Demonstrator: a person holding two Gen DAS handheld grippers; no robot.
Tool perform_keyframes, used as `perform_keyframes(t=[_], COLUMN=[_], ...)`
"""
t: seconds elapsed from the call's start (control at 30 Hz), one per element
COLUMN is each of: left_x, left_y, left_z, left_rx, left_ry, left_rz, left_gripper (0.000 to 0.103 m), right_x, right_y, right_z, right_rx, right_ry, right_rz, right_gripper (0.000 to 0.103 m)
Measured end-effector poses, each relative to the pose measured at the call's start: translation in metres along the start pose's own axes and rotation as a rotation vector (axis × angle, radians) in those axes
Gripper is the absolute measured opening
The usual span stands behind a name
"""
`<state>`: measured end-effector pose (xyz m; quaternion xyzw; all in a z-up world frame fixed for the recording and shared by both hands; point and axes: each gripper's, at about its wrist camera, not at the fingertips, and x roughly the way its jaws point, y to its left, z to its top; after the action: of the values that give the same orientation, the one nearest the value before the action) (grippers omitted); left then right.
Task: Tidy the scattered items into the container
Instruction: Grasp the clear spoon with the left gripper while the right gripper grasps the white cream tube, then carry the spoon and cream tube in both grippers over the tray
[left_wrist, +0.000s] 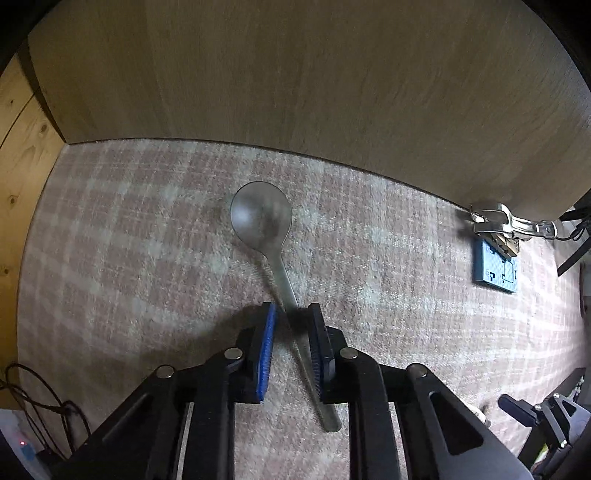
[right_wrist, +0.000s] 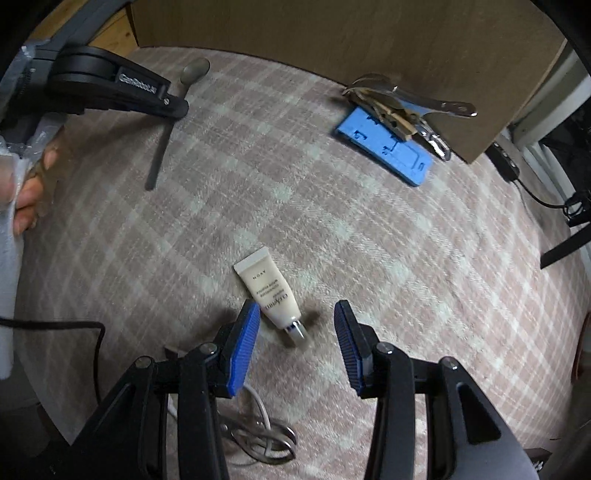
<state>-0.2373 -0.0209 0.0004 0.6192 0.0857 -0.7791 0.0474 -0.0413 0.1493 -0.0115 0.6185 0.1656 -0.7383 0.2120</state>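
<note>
A metal spoon (left_wrist: 264, 225) lies on the pink plaid cloth, bowl pointing away. My left gripper (left_wrist: 291, 314) straddles its handle with the blue pads (left_wrist: 267, 343) narrowly apart; the handle touches the right pad. The right wrist view shows the same spoon (right_wrist: 194, 70) and the left gripper (right_wrist: 173, 105) over it. My right gripper (right_wrist: 295, 325) is open, its fingers on either side of the cap end of a small cream tube (right_wrist: 269, 293) lying on the cloth. No container is in view.
A blue flat tray (right_wrist: 388, 147) with metal tools and a wooden clip (right_wrist: 399, 110) sits at the back right by a brown board (right_wrist: 332, 37). A coiled white cable (right_wrist: 258, 439) lies at the near edge. Black cables hang at the right.
</note>
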Motion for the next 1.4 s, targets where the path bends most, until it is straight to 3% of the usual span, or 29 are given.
perform_keyframes(t=[0.13, 0.27, 0.57, 0.87, 1.1, 1.27, 1.4], left_x=[-0.003, -0.01, -0.03, -0.072, -0.094, -0.096, -0.102], left_y=[0.002, 0.003, 0.025, 0.03, -0.016, -0.095, -0.165], left_z=[-0.014, -0.041, -0.118, -0.14, -0.15, -0.167, -0.191], left_rx=[0.014, 0.027, -0.096, -0.096, 0.007, 0.162, 0.319], left_ry=[-0.021, -0.045, -0.063, -0.104, -0.13, -0.106, -0.073], left_rz=[0.0, -0.012, -0.109, -0.13, -0.181, -0.25, -0.303], left_gripper=[0.009, 0.007, 0.007, 0.007, 0.007, 0.007, 0.007], right_x=[0.008, 0.006, -0.009, -0.062, -0.1, -0.119, -0.138], right_y=[0.006, 0.006, -0.017, -0.048, -0.074, -0.108, -0.138], right_z=[-0.001, -0.003, -0.035, -0.088, -0.15, -0.177, -0.221], right_rx=[-0.015, 0.002, 0.195, 0.332, 0.443, 0.506, 0.589], right_ry=[0.008, -0.008, -0.06, -0.175, -0.245, -0.29, -0.307], right_rz=[-0.015, -0.028, 0.066, 0.077, 0.069, 0.023, -0.023], right_gripper=[0.037, 0.02, 0.019, 0.019, 0.019, 0.019, 0.019])
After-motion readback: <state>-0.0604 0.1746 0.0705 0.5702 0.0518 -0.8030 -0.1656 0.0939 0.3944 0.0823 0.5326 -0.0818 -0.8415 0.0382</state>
